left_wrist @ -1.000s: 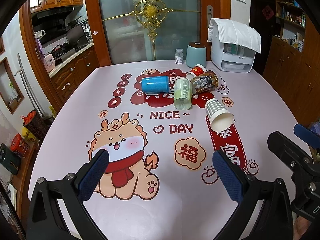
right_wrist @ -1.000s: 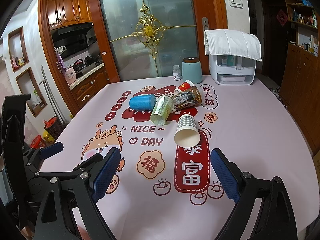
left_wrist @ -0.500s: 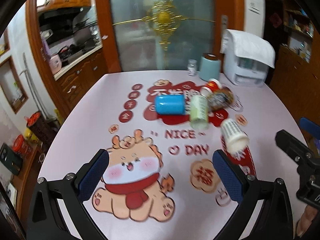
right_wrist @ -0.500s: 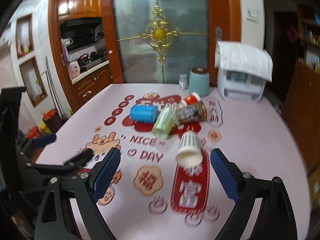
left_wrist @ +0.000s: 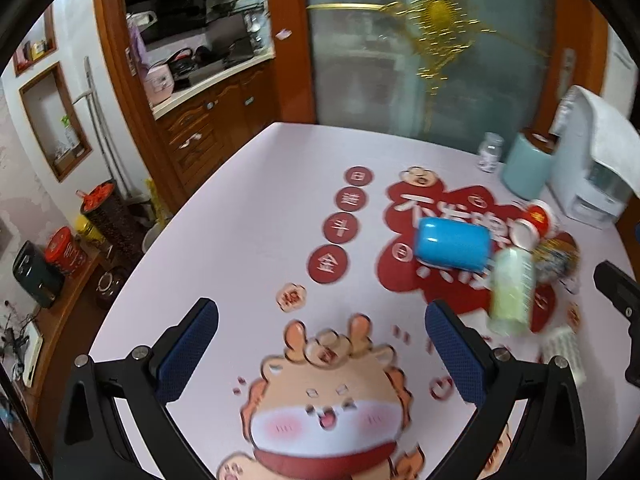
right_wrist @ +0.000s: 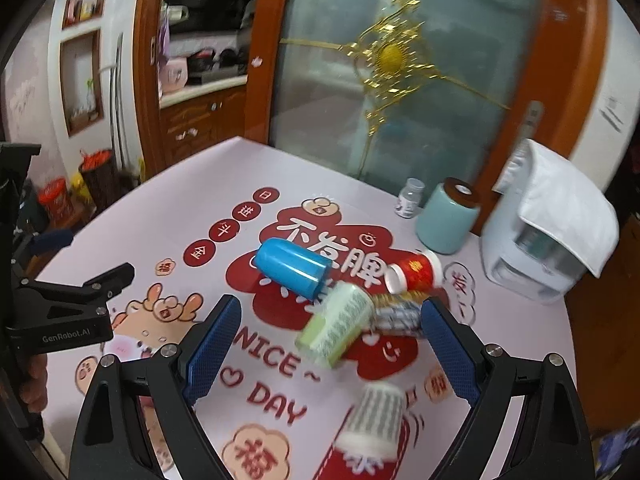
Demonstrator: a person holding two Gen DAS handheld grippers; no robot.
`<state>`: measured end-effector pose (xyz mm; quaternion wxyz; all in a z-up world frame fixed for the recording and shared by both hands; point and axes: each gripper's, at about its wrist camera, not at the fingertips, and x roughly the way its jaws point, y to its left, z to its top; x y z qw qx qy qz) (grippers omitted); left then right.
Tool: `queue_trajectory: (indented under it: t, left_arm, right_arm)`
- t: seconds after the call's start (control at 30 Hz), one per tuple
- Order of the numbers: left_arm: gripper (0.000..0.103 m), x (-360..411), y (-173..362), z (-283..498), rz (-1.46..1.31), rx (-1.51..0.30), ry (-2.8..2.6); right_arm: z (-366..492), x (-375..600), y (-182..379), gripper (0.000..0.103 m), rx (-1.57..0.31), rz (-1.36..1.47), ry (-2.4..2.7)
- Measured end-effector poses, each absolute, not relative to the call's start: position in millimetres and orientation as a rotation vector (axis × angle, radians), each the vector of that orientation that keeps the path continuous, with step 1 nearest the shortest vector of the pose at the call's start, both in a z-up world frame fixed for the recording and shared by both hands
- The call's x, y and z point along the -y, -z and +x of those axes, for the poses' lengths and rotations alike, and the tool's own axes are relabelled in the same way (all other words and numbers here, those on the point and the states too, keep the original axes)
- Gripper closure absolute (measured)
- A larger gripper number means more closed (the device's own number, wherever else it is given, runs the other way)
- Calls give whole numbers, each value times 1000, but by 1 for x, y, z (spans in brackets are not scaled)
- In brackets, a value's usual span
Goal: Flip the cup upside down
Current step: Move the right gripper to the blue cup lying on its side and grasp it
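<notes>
Several cups lie on their sides in a cluster on the pink printed table (right_wrist: 168, 232): a blue cup (right_wrist: 292, 268), a green patterned cup (right_wrist: 336, 330), a red cup (right_wrist: 416, 272), a dark patterned cup (right_wrist: 398, 314) and a grey checked paper cup (right_wrist: 376, 420) nearest me. My right gripper (right_wrist: 332, 354) is open and empty, above the table, with the green cup between its blue pads. My left gripper (left_wrist: 320, 344) is open and empty over the cartoon print, left of the blue cup (left_wrist: 452, 248) and the green cup (left_wrist: 512, 292).
At the back right stand a teal canister (right_wrist: 448, 220), a small white bottle (right_wrist: 410, 198) and a white appliance under a cloth (right_wrist: 548, 220). The left gripper's body (right_wrist: 64, 308) shows at the left of the right wrist view. A glass door and kitchen cabinets lie beyond the table.
Both grippers have moved forward toward the cups and tilted clockwise; the cluster now looks nearer. Both stay open. No cup has moved.
</notes>
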<state>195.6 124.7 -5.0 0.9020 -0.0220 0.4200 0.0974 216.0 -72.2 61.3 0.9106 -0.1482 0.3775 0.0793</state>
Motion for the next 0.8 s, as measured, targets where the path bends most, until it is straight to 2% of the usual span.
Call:
queue_trajectory:
  t: [0.17,0.37,0.6,0.8]
  left_arm:
    - [1,-144,25,232,-55,-912,-264]
    - [1,-157,59,243,-69,-990,-297]
    - [1,-168,97,240,-59,-1054,-335]
    - [1,-176,117,237,-83,-1100,-356]
  right_arm:
    - [283,38,-34,10,-822,-421,-196]
    - [344,0,28,10,-910,-593,-279]
    - [360,-42,110,10,-945,-863,-402]
    - [372,-51,165,12,-993,-982,-386]
